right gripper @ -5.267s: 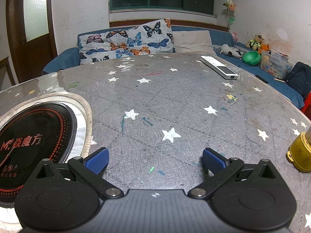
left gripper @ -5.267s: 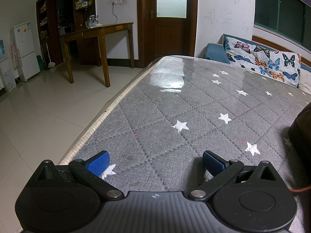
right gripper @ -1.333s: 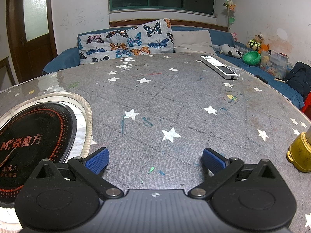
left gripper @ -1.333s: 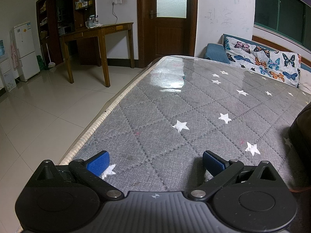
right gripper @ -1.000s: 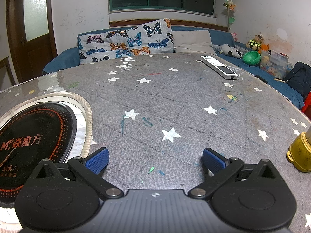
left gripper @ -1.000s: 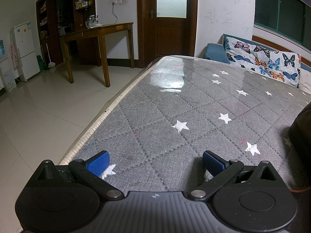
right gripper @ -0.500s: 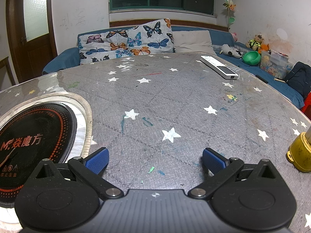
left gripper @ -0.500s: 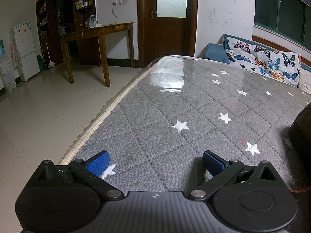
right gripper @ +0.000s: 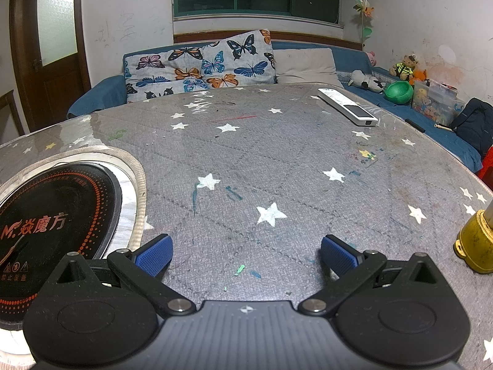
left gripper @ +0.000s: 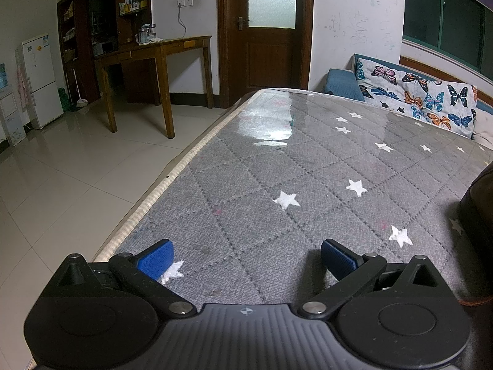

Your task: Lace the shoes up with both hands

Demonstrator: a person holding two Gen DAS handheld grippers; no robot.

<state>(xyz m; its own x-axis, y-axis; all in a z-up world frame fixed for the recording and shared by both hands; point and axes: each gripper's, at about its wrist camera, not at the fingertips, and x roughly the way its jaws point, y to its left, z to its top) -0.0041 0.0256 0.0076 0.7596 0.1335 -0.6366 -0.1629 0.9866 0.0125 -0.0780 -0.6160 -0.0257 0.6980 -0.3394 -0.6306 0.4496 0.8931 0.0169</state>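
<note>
Shoe (left gripper: 479, 215) barely shows at the left view's edge, so either wide-open, empty gripper, left (left gripper: 246, 257) or right (right gripper: 246, 254), could miss its laces.

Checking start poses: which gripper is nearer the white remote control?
Right. The remote control lies far ahead and to the right of the open right gripper; the left gripper's view doesn't show it.

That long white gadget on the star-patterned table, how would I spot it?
Start at the grey table with white stars, then look to its far right edge, near the blue sofa. The white remote control lies flat there, a slim bar with a dark panel at its near end.
</note>
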